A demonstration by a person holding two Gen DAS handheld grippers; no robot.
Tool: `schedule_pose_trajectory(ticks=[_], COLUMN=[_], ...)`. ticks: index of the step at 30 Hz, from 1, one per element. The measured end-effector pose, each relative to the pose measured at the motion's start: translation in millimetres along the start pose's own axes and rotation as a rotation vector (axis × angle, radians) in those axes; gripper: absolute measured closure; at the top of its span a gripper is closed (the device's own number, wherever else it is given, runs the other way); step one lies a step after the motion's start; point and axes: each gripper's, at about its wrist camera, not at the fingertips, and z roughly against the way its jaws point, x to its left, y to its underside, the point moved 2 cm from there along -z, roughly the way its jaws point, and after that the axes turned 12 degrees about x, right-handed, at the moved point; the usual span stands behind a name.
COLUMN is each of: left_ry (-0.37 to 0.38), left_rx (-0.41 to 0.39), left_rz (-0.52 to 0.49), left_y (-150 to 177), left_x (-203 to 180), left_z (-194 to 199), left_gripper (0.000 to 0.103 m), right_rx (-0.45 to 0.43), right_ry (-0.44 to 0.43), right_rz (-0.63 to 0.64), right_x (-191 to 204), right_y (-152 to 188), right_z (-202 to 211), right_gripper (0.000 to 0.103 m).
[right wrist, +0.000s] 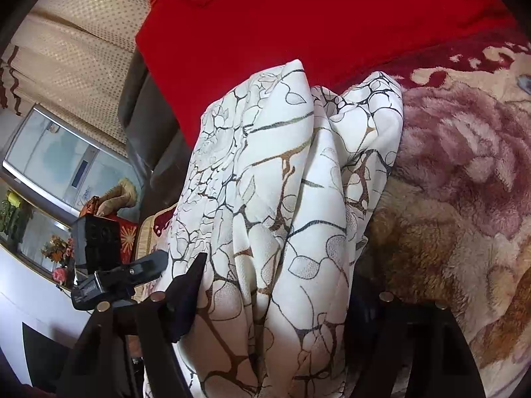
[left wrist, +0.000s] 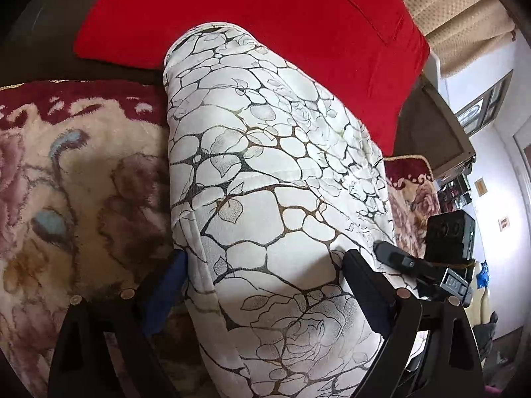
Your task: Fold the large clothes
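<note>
A white garment (left wrist: 265, 132) printed with dark and brown vein-like lines lies bunched on the bed. In the left wrist view it is a thick folded bundle that fills the gap of my left gripper (left wrist: 265, 255). Both fingers press into its sides, the left one with a blue pad (left wrist: 166, 285). In the right wrist view the same garment (right wrist: 282, 165) hangs in long folds between the fingers of my right gripper (right wrist: 278, 272), which stand wide and pinch the cloth. Each view shows the other gripper, the right one (left wrist: 415, 262) and the left one (right wrist: 132, 268), close beside the cloth.
The garment rests on a floral fleece blanket (left wrist: 66, 182) (right wrist: 464, 165). A red quilt (left wrist: 265, 16) (right wrist: 298, 16) lies behind it. A beige curtain (right wrist: 83, 33) and a glass-fronted cabinet (right wrist: 56, 152) stand off the bed's side.
</note>
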Motion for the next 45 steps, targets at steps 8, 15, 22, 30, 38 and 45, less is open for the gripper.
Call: schedule_pose_trajectory(ticks=[8,15,22,30,38,45], left_ry=[-0.02,-0.01,0.007,-0.001,-0.184,-0.277], left_rx=[-0.061,-0.088,-0.113,-0.235,-0.226,-0.147], left_rz=[-0.02,-0.035,-0.013,0.008,0.032,0.066], left_y=[1.6,4.8,15.7,35.0,70.0,76.2], left_x=[-11.2,-14.4,-4.0,5.6,16.5,30.8], left_z=[2.0,14.1,40.0,103.8,123.5,101.6], left_gripper=[0.023,0.049,0.056,0.056,0.056,0.037], right_rx=[-0.02,-0.03,-0.025,-0.001,0.026,0.146], right_ry=[0.047,0.05,0.028,-0.032,-0.083,-0.01], right_rz=[0.017,0.069,0.123,0.164,0.215,-0.013], right_x=[16.9,52.4,86.2,126.0,145.6,82.7], right_y=[6.7,8.1,9.0,16.2,29.9,39.4], right_z=[5.4,12.1,10.4,-7.2,-33.6,-68.6], right_gripper=[0.042,0.051,0.052,0.053,0.053,0.041])
